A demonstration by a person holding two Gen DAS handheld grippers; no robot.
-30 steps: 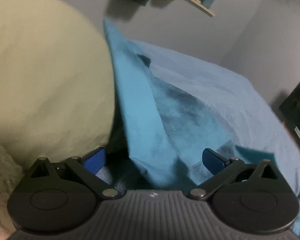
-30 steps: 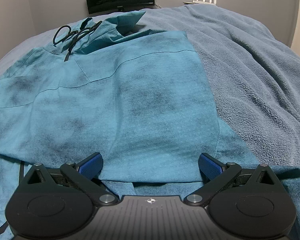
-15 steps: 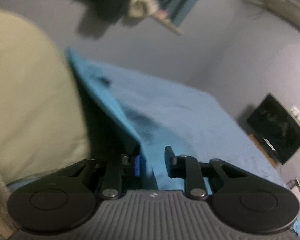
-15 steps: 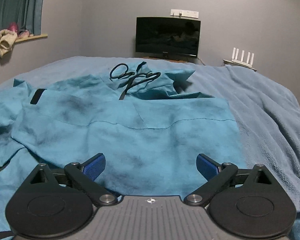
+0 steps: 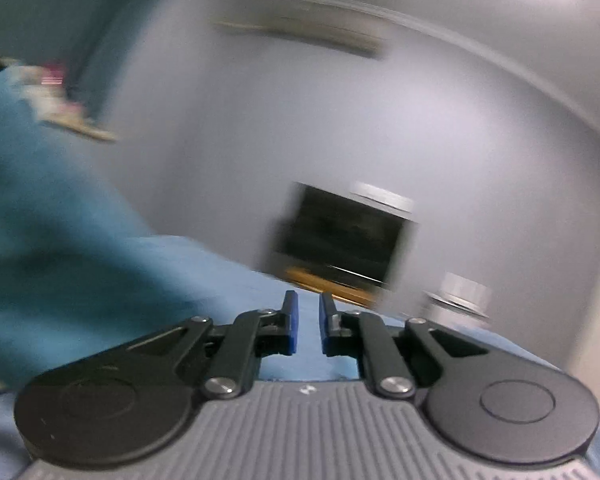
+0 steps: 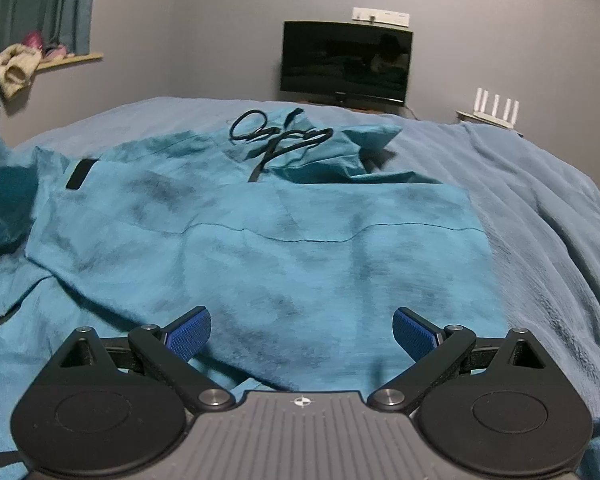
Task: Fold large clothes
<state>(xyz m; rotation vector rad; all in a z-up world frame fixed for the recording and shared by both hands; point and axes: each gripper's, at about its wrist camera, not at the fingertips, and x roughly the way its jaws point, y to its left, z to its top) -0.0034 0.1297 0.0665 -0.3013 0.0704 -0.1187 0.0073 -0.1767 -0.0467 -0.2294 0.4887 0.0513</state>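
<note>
The teal garment [image 6: 260, 248] lies spread across the middle of the bed [image 6: 540, 208], its black drawstring [image 6: 276, 136] toward the far edge. The right tongs [image 6: 302, 332] gape wide just above it. The left tongs [image 5: 305, 322] are closing, a narrow gap between the pads, blurred teal cloth beside them

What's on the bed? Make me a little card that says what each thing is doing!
Place: bed with a blue blanket
Clothes: teal garment spread on the blanket, black drawstring at its far end
Right hand-held gripper: open over the garment's near edge, holding nothing
Left hand-held gripper: jaws closing, nearly together; too blurred to tell if cloth is between them
Behind: dark TV by the wall
</note>
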